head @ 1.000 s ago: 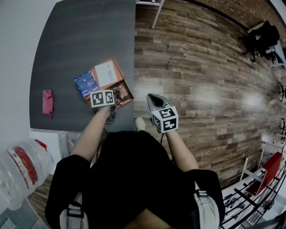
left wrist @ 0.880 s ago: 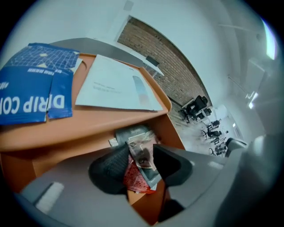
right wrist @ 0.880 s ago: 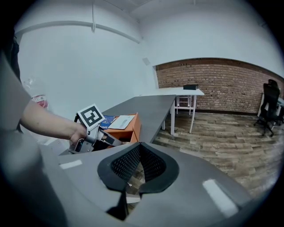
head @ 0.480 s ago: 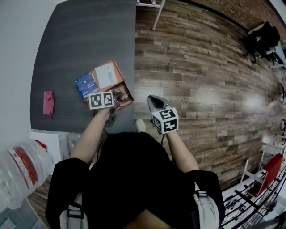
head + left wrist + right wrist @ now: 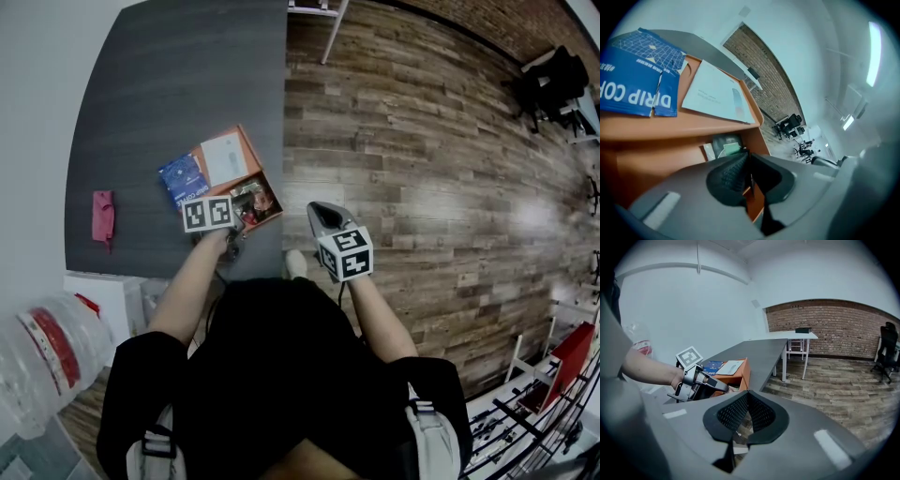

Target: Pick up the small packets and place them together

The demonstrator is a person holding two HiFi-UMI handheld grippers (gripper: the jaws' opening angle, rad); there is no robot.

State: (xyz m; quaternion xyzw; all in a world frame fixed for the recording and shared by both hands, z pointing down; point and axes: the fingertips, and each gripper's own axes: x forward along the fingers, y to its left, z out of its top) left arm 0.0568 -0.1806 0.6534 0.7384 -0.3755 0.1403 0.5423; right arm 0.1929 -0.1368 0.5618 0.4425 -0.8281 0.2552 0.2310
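Closing is being shown by the left tool (image 5: 747, 154): its jaws, spread wide a second ago, have just been drawn almost together, while the right tool (image 5: 747, 397) is being kept where it was, pressed together on nothing and held out over the floor beside the desk edge

At the left tool a thin pale edge of a small packet (image 5: 725, 146) seems to be pinched between the pads, though this is being judged rather than plainly seen. That packet is being kept in the low front compartment of the orange box (image 5: 670, 131), among a few others

For the lift to go well, the pinch is best being held firm while the packet is being drawn up and back, clear of the orange wall. So little of it is being gripped that a slip is being risked by any jerk

Further back, a blue drip-coffee pack (image 5: 637, 79) and a white card (image 5: 717, 93) are being carried on the box's upper level. The dark, matt desk (image 5: 169, 75) is otherwise being left bare, apart from a pink packet (image 5: 101, 214) lying well away. Beyond, a wooden plank floor (image 5: 422, 169), a white table (image 5: 797, 336) and a brick wall (image 5: 834, 326) are being shown
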